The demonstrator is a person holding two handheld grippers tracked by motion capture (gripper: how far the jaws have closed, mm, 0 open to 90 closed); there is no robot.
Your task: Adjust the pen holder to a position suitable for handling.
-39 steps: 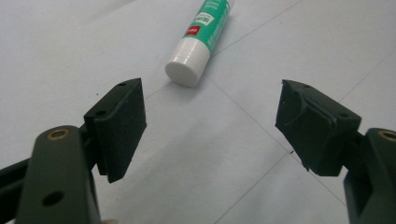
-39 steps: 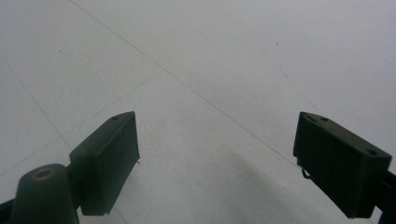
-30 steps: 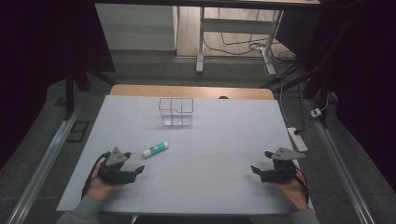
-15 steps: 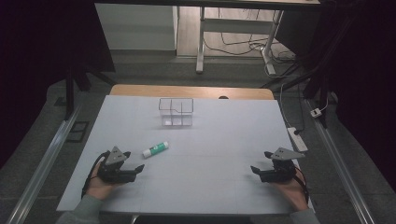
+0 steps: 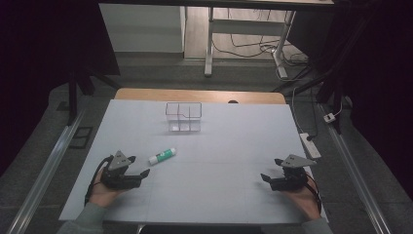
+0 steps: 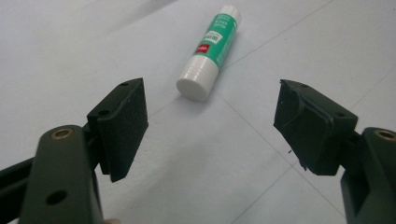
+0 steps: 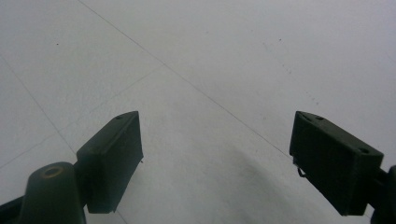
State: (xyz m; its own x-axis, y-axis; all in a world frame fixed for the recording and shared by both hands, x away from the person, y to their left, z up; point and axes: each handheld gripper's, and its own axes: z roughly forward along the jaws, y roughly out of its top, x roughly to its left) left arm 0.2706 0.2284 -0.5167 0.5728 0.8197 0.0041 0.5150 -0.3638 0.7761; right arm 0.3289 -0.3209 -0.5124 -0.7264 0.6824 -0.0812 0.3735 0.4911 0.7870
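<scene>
A small glue stick with a green label and white cap [image 5: 162, 156] lies on its side on the pale grey desk [image 5: 224, 146], toward the near left part of it. In the left gripper view the glue stick [image 6: 209, 53] has a green wrap printed with white text and a small red patch near the cap end, but the writing is too small and blurred to read, so no brand can be made out. Its long axis runs diagonally in the high view: the white ribbed cap end points toward the near left, at the person's left hand, and the other end points away to the far right.

The left gripper [image 5: 139, 174], black with a grey three-cornered plate on top, rests low on the desk just near-left of the glue stick, apart from it. In its own view the left gripper [image 6: 210, 121] has its jaws spread wide with nothing between them, and the capped end of the stick lies just beyond the gap, a little left of centre.

The right gripper [image 5: 265, 179] sits near the desk's near right edge, well apart from the stick. In its own view the right gripper [image 7: 215, 158] is likewise spread wide over bare desk surface crossed by faint lines.

A clear plastic box divided into compartments [image 5: 183, 116] stands farther back, near the middle of the desk.
</scene>
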